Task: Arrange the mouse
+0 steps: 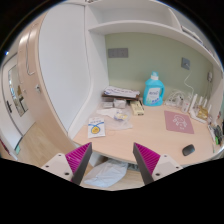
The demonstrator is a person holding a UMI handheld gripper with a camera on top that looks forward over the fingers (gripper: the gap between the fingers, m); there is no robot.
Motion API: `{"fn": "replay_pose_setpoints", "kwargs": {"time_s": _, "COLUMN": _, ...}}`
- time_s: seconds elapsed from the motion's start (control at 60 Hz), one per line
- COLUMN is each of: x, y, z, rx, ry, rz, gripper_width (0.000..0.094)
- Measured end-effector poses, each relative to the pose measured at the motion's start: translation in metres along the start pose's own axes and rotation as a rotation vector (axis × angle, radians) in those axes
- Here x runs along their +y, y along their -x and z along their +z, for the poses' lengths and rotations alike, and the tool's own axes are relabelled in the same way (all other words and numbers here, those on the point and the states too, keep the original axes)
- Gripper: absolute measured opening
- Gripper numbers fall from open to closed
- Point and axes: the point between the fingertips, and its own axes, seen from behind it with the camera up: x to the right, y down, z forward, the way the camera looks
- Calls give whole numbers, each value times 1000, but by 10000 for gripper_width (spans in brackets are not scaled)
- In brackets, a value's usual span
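A small dark mouse (188, 150) lies on the wooden desk (130, 140) near its front edge, to the right of and just beyond my right finger. A pink mouse pad (180, 122) lies on the desk behind the mouse. My gripper (113, 160) is open and empty, held above the desk's front edge. Its magenta pads (80, 157) stand wide apart with nothing between them.
A blue bottle (154, 90) stands at the back of the desk by the wall. Papers and small items (121, 98) lie to its left. A card with a yellow picture (96, 127) lies at the front left. A crumpled white cloth (103, 175) lies below the desk edge between my fingers.
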Motion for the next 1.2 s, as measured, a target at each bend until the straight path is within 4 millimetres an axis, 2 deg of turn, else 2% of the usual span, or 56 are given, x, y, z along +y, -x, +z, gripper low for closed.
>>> {"fn": "replay_pose_setpoints", "kwargs": {"time_s": 0.067, "x": 15, "y": -20, "z": 2, "rx": 27, "ry": 20, "rz": 23, "gripper_width": 856}}
{"fn": "replay_pose_setpoints", "kwargs": {"time_s": 0.133, "x": 38, "y": -49, "z": 3, "rx": 55, "ry": 45, "rz": 45, "gripper_width": 854}}
{"fn": "replay_pose_setpoints", "kwargs": {"time_s": 0.15, "x": 39, "y": -41, "z": -2, "rx": 63, "ry": 53, "rz": 54, "gripper_width": 852}}
{"fn": "replay_pose_setpoints", "kwargs": {"time_s": 0.167, "x": 52, "y": -66, "z": 4, "rx": 70, "ry": 57, "rz": 60, "gripper_width": 851}}
{"fn": "replay_pose_setpoints", "kwargs": {"time_s": 0.283, "x": 103, "y": -141, "z": 6, "rx": 154, "ry": 110, "rz": 115, "gripper_width": 851}}
{"fn": "replay_pose_setpoints", "kwargs": {"time_s": 0.367, "x": 130, "y": -202, "z": 7, "rx": 230, "ry": 124, "rz": 132, "gripper_width": 851}}
{"fn": "replay_pose_setpoints", "kwargs": {"time_s": 0.517, "x": 152, "y": -311, "z": 25, "rx": 347, "ry": 101, "rz": 152, "gripper_width": 849}}
{"fn": "replay_pose_setpoints", "kwargs": {"time_s": 0.583, "x": 157, "y": -350, "z": 39, "rx": 369, "ry": 89, "rz": 180, "gripper_width": 849}}
{"fn": "replay_pose_setpoints", "kwargs": {"time_s": 0.65, "x": 159, "y": -380, "z": 57, "rx": 374, "ry": 77, "rz": 219, "gripper_width": 845}}
{"fn": "replay_pose_setpoints", "kwargs": {"time_s": 0.717, "x": 160, "y": -399, "z": 75, "rx": 359, "ry": 76, "rz": 253, "gripper_width": 845}}
{"fn": "replay_pose_setpoints", "kwargs": {"time_s": 0.783, "x": 160, "y": -409, "z": 91, "rx": 338, "ry": 87, "rz": 274, "gripper_width": 847}}
{"fn": "replay_pose_setpoints", "kwargs": {"time_s": 0.833, "x": 147, "y": -417, "z": 98, "rx": 336, "ry": 63, "rz": 259, "gripper_width": 847}}
{"fn": "replay_pose_setpoints", "kwargs": {"time_s": 1.067, "x": 114, "y": -420, "z": 142, "rx": 320, "ry": 67, "rz": 264, "gripper_width": 835}}
{"fn": "replay_pose_setpoints", "kwargs": {"time_s": 1.133, "x": 111, "y": -426, "z": 152, "rx": 341, "ry": 78, "rz": 243, "gripper_width": 795}}
{"fn": "replay_pose_setpoints", "kwargs": {"time_s": 1.2, "x": 108, "y": -427, "z": 158, "rx": 395, "ry": 99, "rz": 224, "gripper_width": 674}}
